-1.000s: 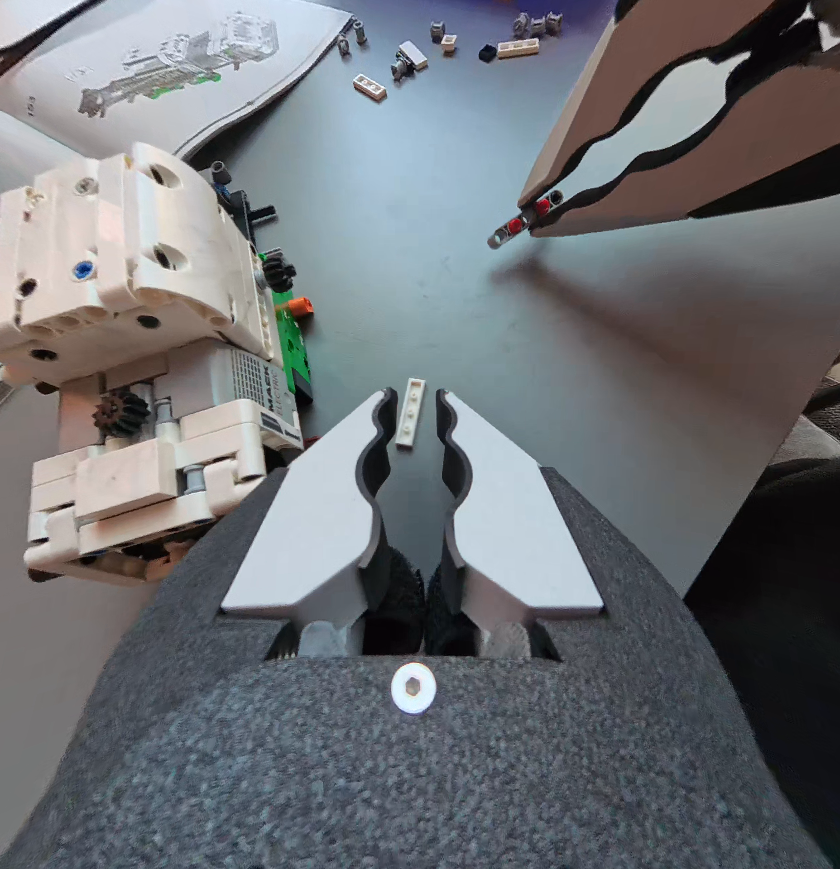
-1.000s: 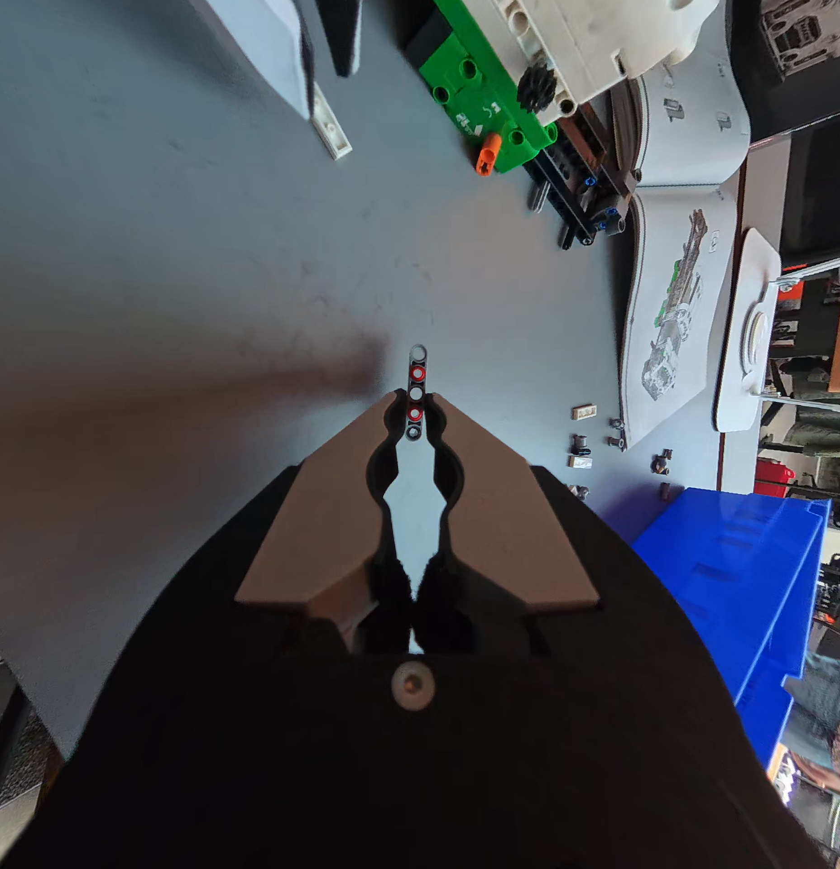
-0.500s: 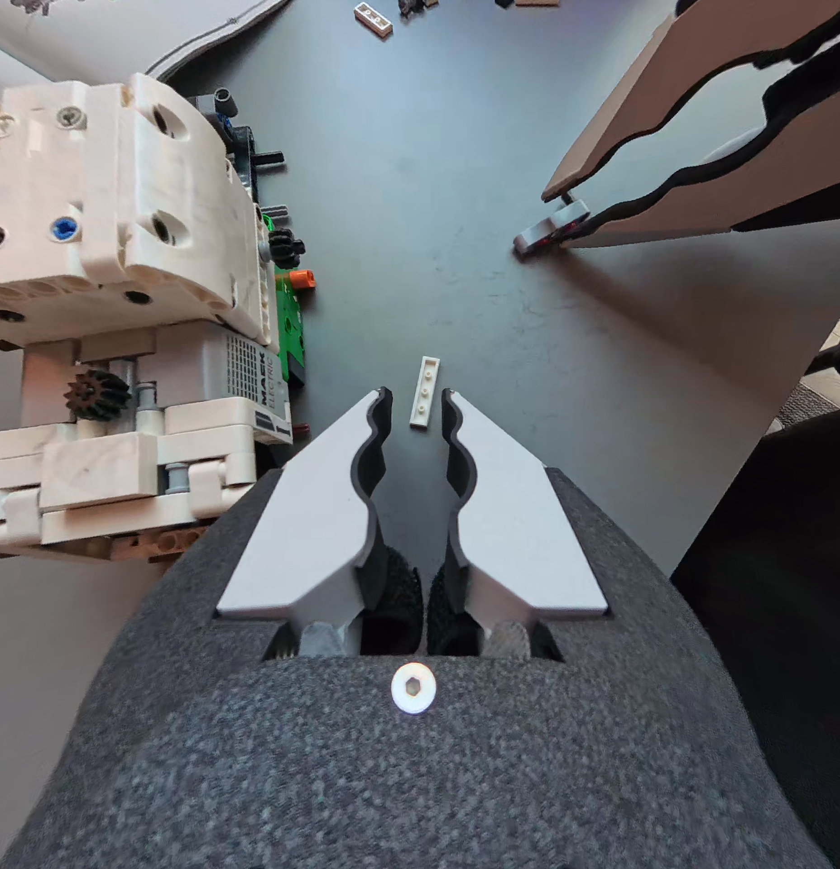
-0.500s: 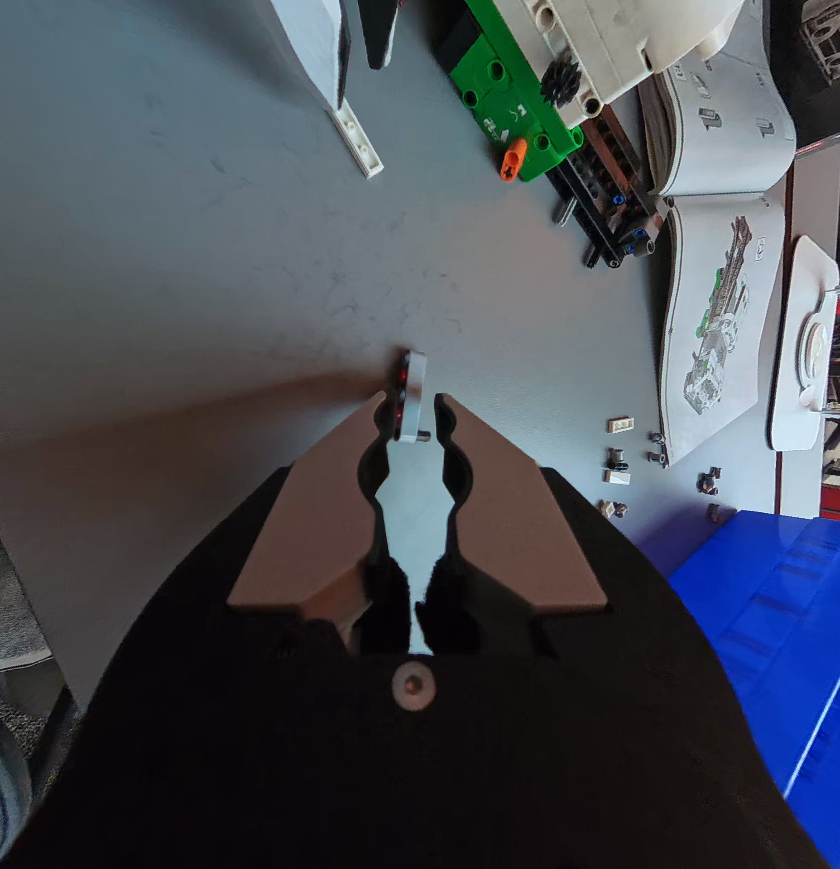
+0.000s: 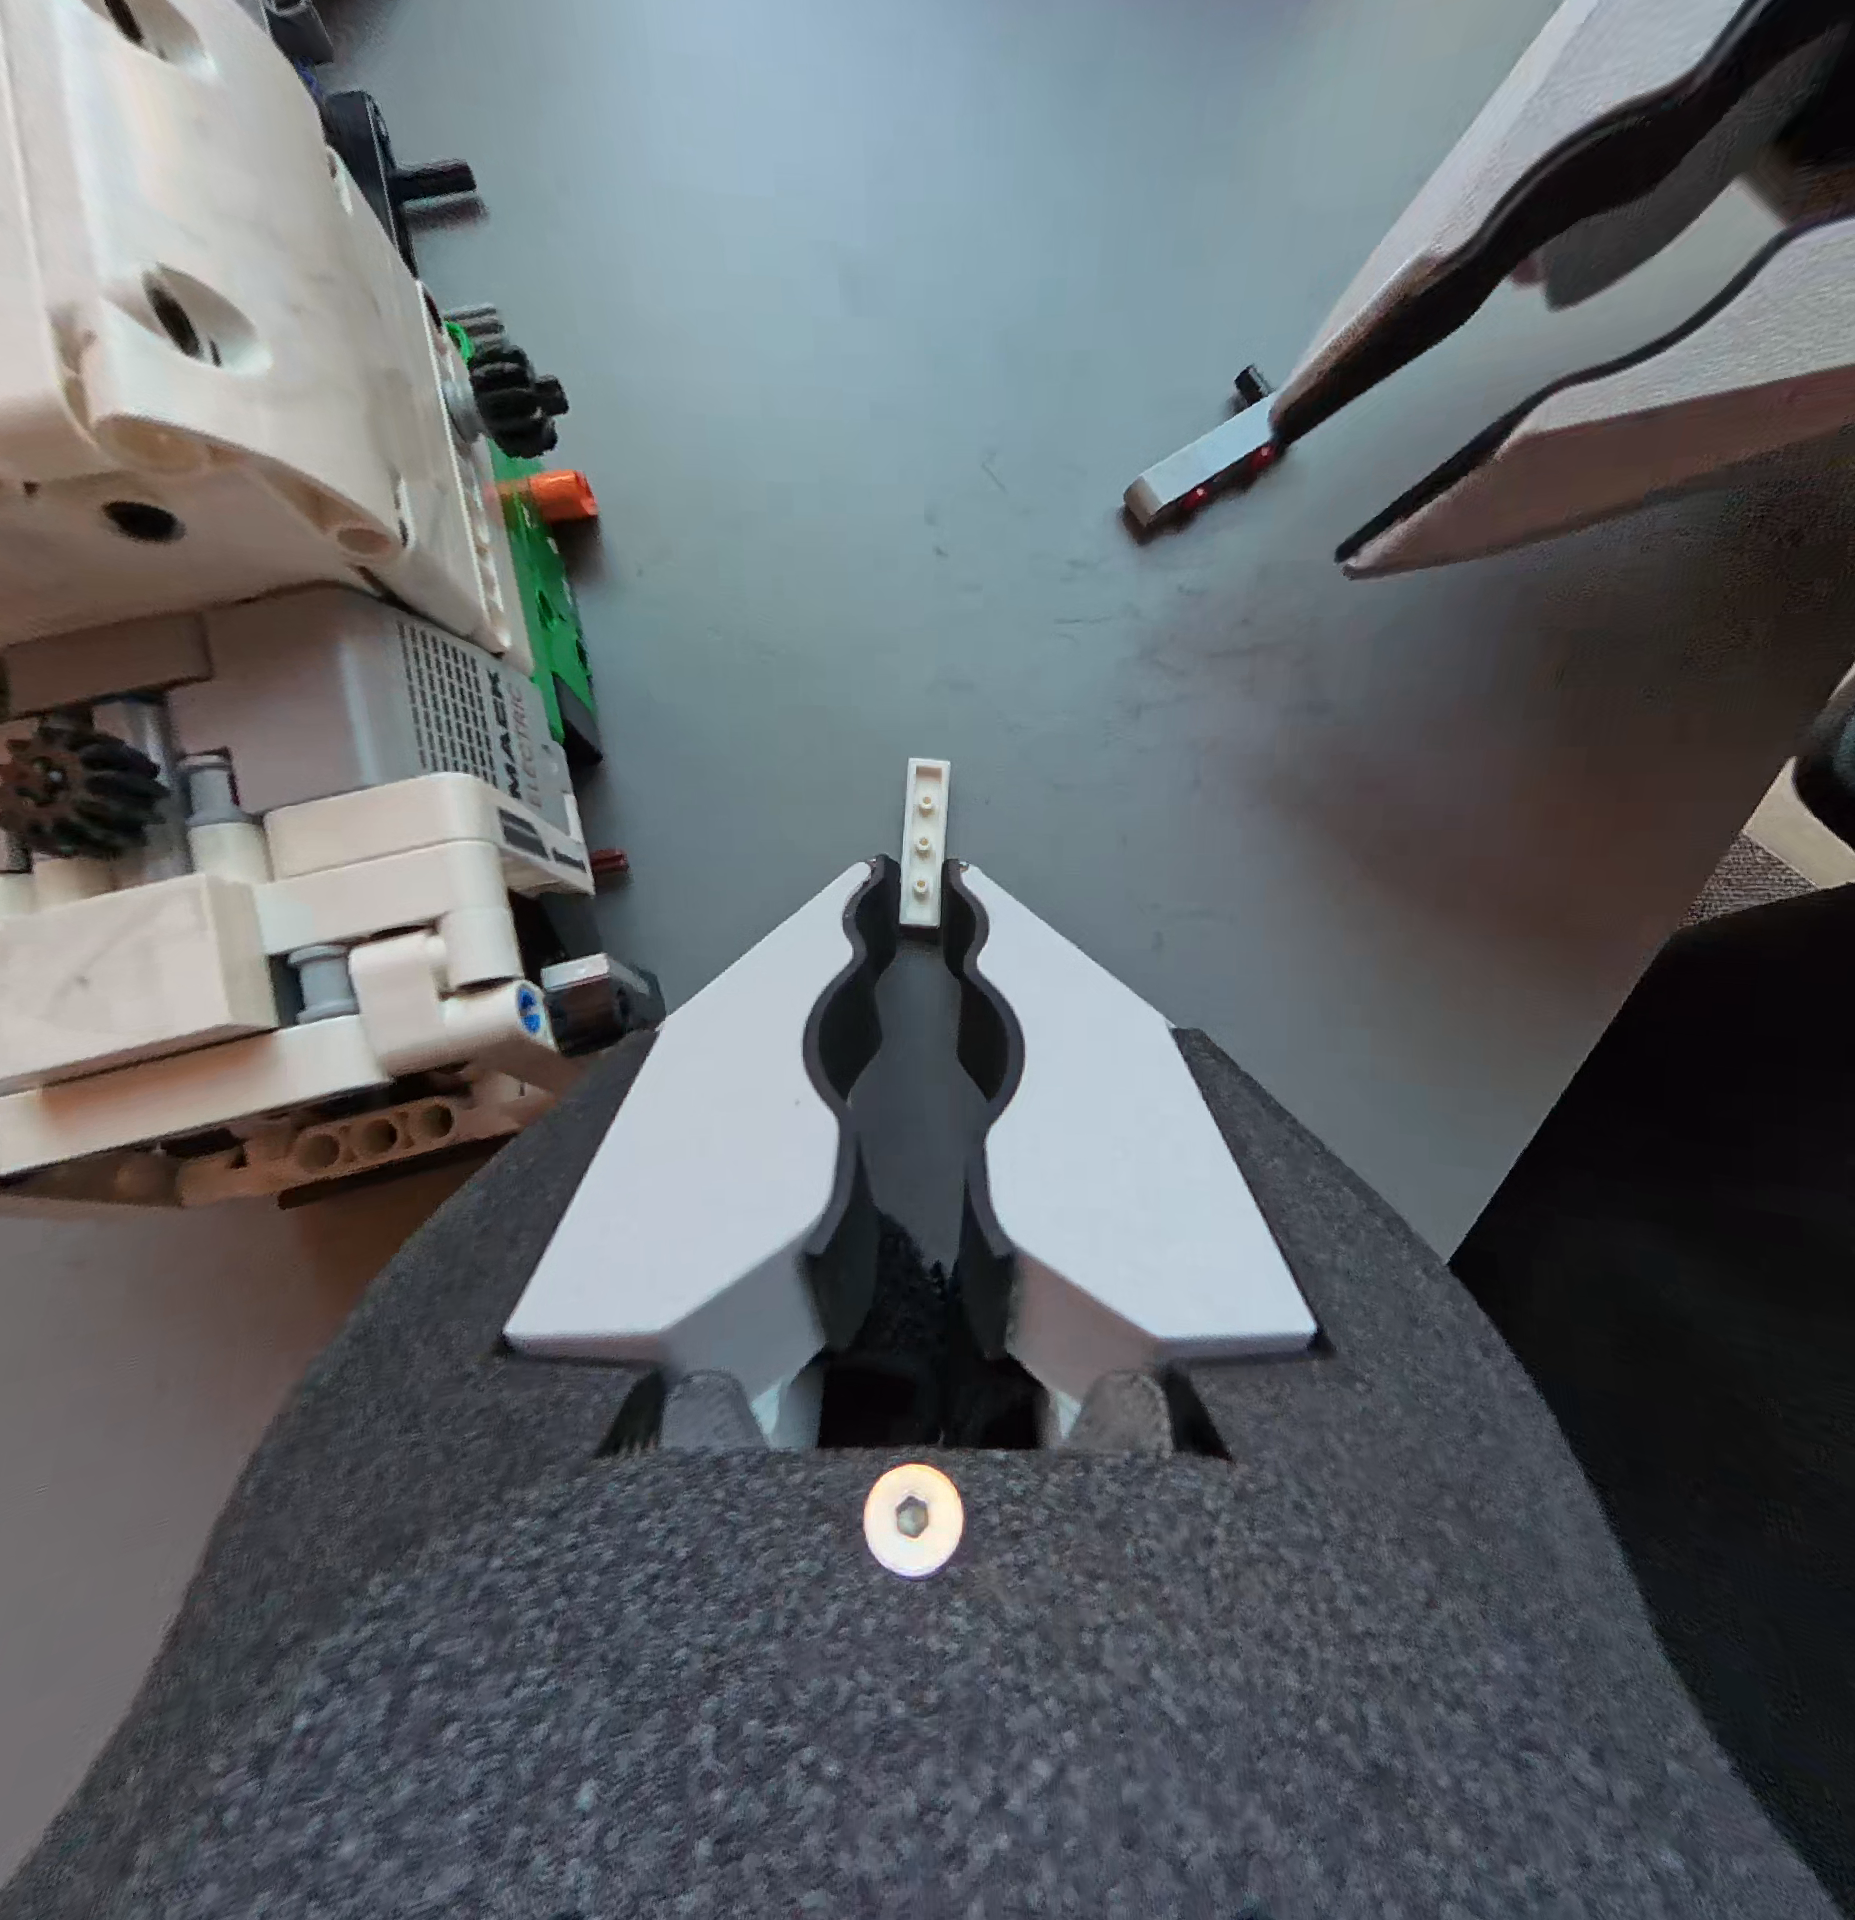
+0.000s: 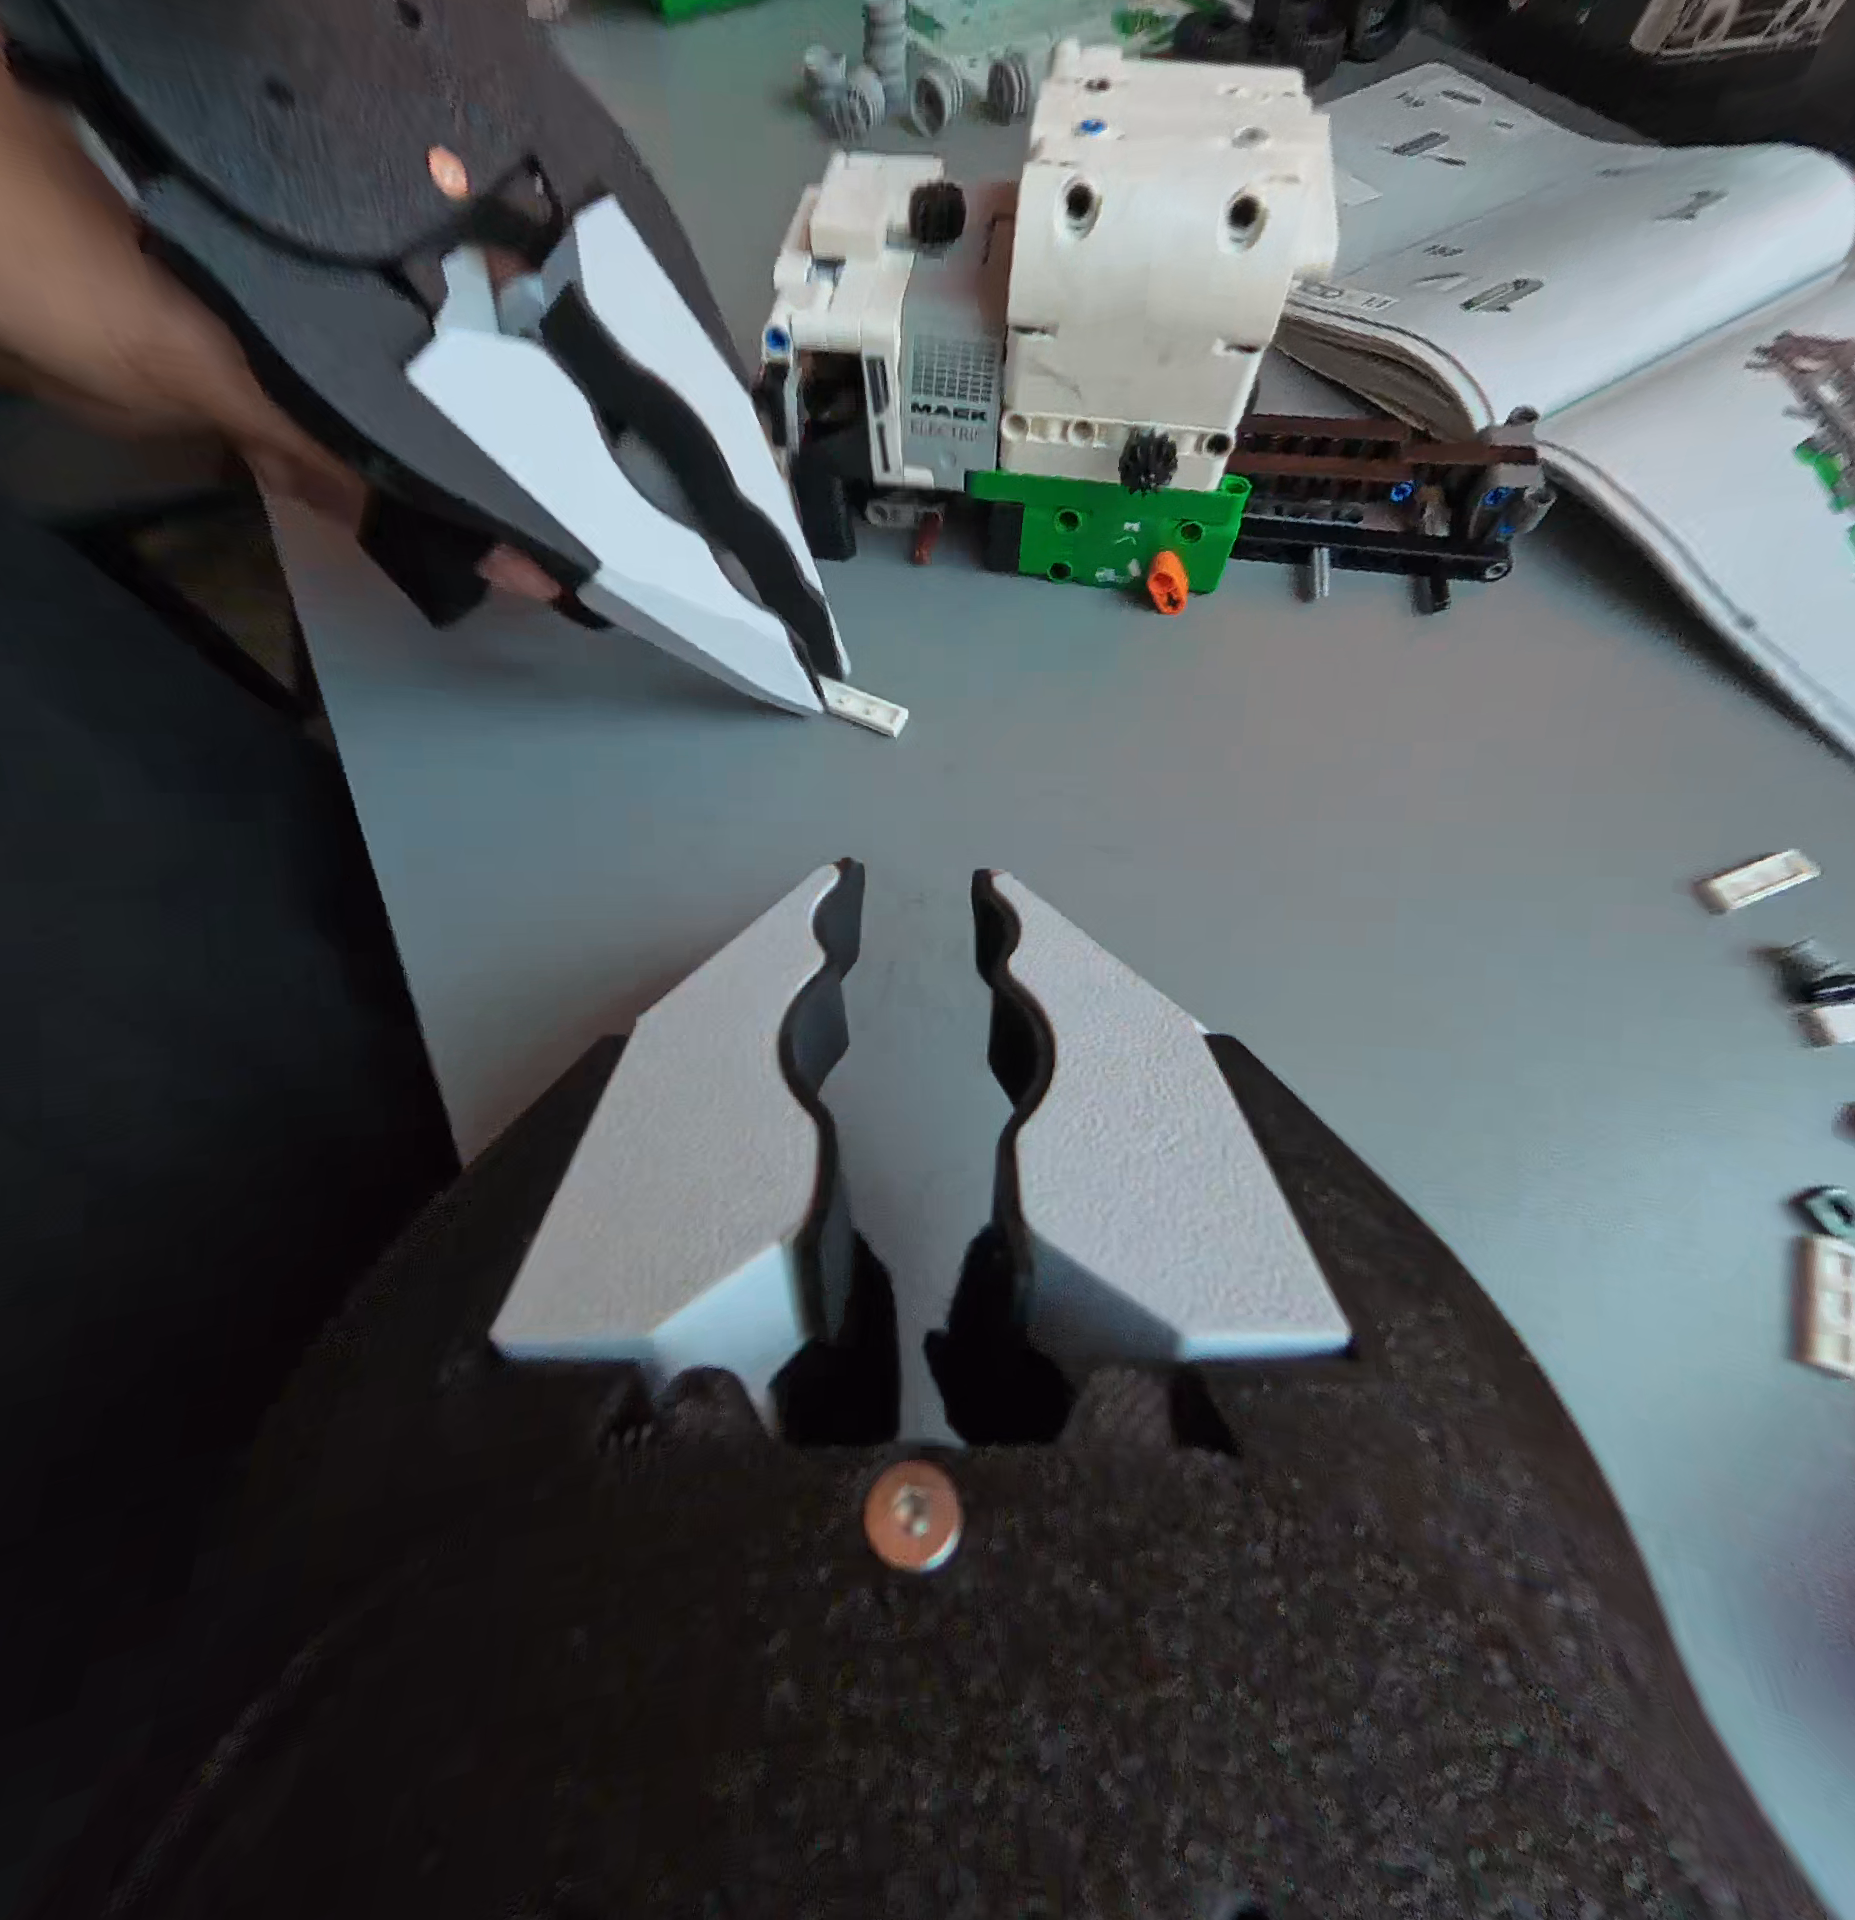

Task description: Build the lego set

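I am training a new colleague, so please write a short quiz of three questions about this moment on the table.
1. True or false: the right hand-held gripper is open and empty.
2. What does the left hand-held gripper pinch? A) a black plastic gear B) the thin white studded plastic plate C) a booklet page
3. What colour is the small plastic peg that sticks out of the green plastic block?

Key: 1 true; 2 B; 3 orange.

Dark lettering on the grey grilled panel (image 5: 466, 717) of the white brick truck (image 5: 175, 416) — left of the left claw (image 5: 921, 883) (the open paper booklet (image 6: 1588, 187) carries small print).
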The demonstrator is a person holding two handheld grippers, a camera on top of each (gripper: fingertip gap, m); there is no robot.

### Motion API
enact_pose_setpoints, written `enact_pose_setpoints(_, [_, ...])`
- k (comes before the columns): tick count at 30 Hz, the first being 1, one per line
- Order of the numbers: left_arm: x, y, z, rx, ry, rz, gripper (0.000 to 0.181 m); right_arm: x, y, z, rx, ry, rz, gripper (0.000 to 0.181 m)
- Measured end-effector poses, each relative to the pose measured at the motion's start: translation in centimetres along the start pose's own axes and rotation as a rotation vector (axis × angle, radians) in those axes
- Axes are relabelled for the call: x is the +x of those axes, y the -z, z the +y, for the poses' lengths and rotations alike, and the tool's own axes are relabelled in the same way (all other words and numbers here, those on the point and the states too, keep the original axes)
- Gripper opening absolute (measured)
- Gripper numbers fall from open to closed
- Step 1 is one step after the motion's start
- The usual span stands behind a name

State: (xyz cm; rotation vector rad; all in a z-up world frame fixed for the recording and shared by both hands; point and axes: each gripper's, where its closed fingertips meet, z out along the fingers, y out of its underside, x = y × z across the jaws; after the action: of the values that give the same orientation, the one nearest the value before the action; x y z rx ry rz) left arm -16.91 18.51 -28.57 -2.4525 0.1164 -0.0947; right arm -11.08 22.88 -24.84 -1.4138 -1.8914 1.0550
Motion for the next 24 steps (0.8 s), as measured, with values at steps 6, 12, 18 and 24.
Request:
enact_pose_setpoints(6, [5.4, 4.1, -6.5, 0.444, 0.021, 0.289, 0.006, -1.6, 1.5, -4.2, 0.370, -0.469, -0.301, 0.028])
enact_pose_setpoints(12, [7.7, 7.3, -9.6, 0.690, 0.253, 0.591, 0.006, -2.5, 4.2, -7.5, 0.649, -0.629, -0.554, 0.022])
enact_pose_setpoints(18, [7.4, 7.9, -10.1, 0.745, 0.351, 0.673, 0.006, -3.0, 5.1, -8.0, 0.724, -0.629, -0.588, 0.015])
enact_pose_setpoints(24, [8.0, 8.0, -10.0, 0.747, 0.382, 0.722, 0.006, -3.2, 5.2, -7.9, 0.745, -0.624, -0.584, 0.007])
